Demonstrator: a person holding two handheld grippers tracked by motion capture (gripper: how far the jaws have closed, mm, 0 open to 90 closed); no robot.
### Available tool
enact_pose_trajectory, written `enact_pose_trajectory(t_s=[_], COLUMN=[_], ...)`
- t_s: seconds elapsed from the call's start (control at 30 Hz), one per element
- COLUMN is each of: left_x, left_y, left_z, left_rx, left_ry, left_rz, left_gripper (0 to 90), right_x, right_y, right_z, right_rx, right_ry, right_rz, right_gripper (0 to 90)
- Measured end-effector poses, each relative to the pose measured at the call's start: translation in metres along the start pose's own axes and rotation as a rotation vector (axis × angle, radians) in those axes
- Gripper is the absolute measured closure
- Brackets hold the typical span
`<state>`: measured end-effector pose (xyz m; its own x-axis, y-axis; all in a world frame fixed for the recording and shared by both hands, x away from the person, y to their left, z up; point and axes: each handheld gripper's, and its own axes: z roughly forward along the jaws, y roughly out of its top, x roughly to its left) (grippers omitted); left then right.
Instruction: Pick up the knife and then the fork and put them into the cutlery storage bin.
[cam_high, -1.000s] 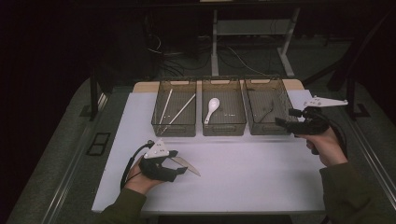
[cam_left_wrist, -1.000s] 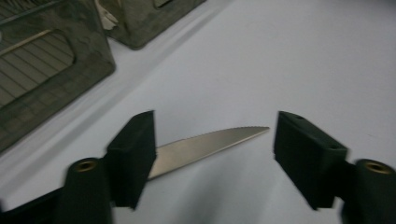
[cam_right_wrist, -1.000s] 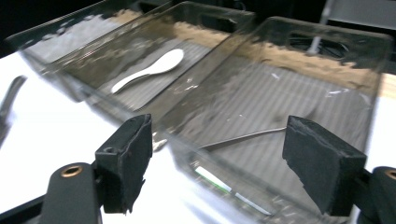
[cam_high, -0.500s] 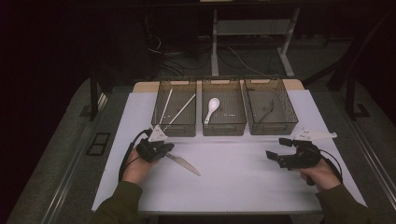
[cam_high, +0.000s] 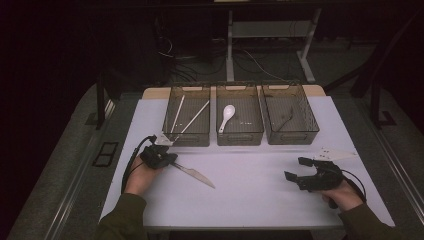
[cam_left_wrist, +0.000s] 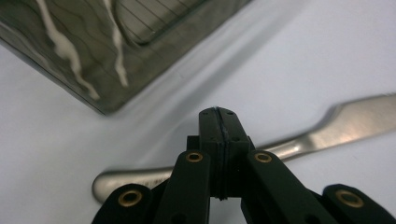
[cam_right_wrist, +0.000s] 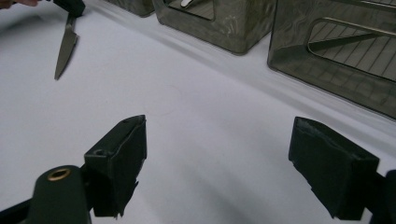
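Observation:
A steel table knife lies flat on the white table top, with its blade pointing right and toward me. My left gripper is at the knife's handle end. In the left gripper view its jaws are shut, pressed together with no gap. The knife handle runs crosswise on the table just beyond the tips and is not pinched between them. My right gripper hovers low at the front right, open and holding nothing. From there the knife appears far off.
Three dark see-through bins stand in a row at the back. The left bin holds white chopsticks. In the middle bin lies a white spoon. A dark utensil rests in the right bin.
My right gripper has come back from the right bin toward the front edge. The left gripper moved away from me with the knife staying at its tip, then stopped.

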<state>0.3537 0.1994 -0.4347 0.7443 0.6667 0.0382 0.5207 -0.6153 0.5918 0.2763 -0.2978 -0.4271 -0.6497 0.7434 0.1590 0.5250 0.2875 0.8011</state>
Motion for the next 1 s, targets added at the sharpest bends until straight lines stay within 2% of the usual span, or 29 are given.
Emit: enact_pose_trajectory(t_s=[0.23, 0.27, 0.53, 0.6, 0.63, 0.7, 0.8, 0.9, 1.0], left_x=[-0.012, -0.014, -0.033, -0.039, -0.041, -0.043, -0.041, -0.031, -0.016], left_y=[-0.011, -0.012, -0.023, -0.027, -0.029, -0.031, -0.029, -0.026, -0.028], left_z=[-0.012, -0.015, -0.031, -0.031, -0.03, -0.031, -0.036, -0.039, -0.036], left_rx=[0.022, 0.03, 0.006, 0.028, 0.058, 0.044, 0.007, -0.035, -0.013], left_ry=[-0.04, -0.049, -0.091, -0.084, -0.088, -0.086, -0.063, -0.014, 0.038], left_rz=[0.009, 0.02, 0.043, 0.069, 0.09, 0.098, 0.102, 0.067, 0.043], left_gripper=[88.8, 88.8, 88.8, 88.7, 88.7, 88.7, 88.7, 88.6, 88.7], right_x=[0.001, 0.001, 0.0, -0.001, -0.001, -0.001, -0.001, -0.001, 0.0], right_y=[-0.001, -0.001, -0.001, -0.001, -0.001, 0.0, 0.0, 0.0, -0.001], right_z=[0.002, 0.002, 0.001, 0.001, 0.001, 0.001, 0.001, 0.001, 0.002], right_rx=[0.006, 0.005, 0.001, 0.0, 0.001, -0.001, -0.002, -0.001, 0.004], right_ry=[-0.004, -0.003, -0.002, -0.003, -0.003, -0.003, -0.002, -0.005, -0.002], right_rz=[-0.001, -0.001, 0.0, -0.001, -0.001, -0.001, -0.002, -0.001, 0.003], right_gripper=[19.1, 19.1, 19.2, 19.1, 19.1, 19.1, 19.1, 19.1, 19.1])
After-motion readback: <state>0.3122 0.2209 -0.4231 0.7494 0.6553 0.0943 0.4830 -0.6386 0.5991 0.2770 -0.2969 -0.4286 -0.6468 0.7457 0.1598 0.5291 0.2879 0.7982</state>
